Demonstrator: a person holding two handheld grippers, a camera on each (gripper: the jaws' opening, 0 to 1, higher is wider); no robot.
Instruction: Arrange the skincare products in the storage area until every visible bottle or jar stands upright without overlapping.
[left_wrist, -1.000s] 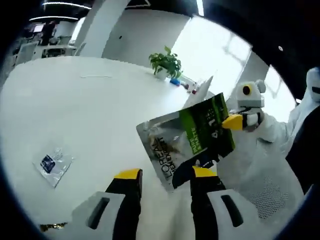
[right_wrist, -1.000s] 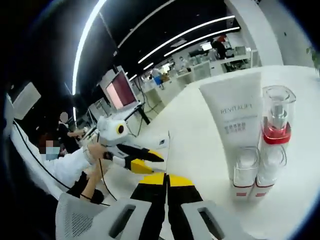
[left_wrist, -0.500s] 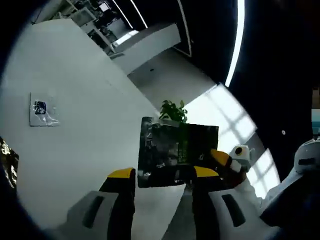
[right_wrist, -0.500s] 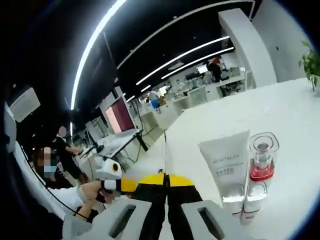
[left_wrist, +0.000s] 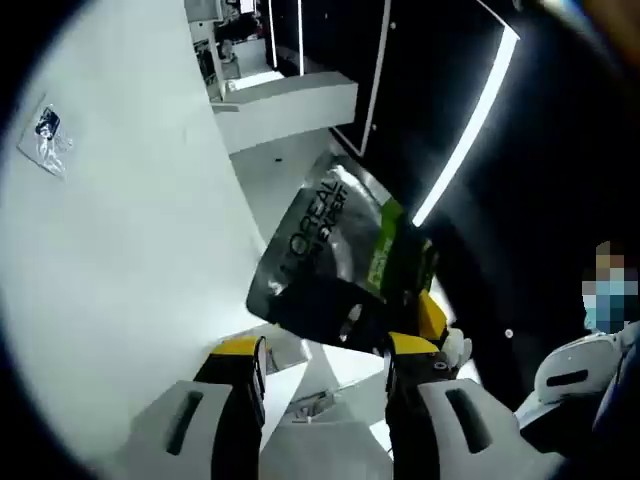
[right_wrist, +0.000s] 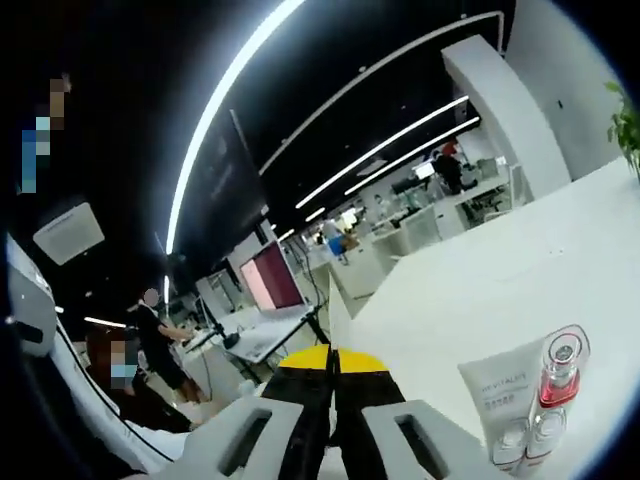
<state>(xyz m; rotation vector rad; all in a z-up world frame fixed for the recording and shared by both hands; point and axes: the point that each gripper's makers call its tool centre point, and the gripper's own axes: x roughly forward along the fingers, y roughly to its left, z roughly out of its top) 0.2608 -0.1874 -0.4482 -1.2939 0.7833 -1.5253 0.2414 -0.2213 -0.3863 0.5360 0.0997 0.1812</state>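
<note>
Right tongs (right_wrist: 333, 362) clenched on a silver-green sachet (left_wrist: 335, 262); left tongs (left_wrist: 325, 350) released beneath it

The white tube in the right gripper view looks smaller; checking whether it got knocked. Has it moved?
No. The white tube stands beside the red-collared bottle as before; the camera pulled away.

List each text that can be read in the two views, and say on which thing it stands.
"L'OREAL" on the pouch, left gripper view; a smaller line under it is too blurred to read.
Green band of the pouch: print too small to read.
"REVITALIFT" on the white tube, right gripper view; barely legible.
Sachet on the table: blue mark, unreadable.
</note>
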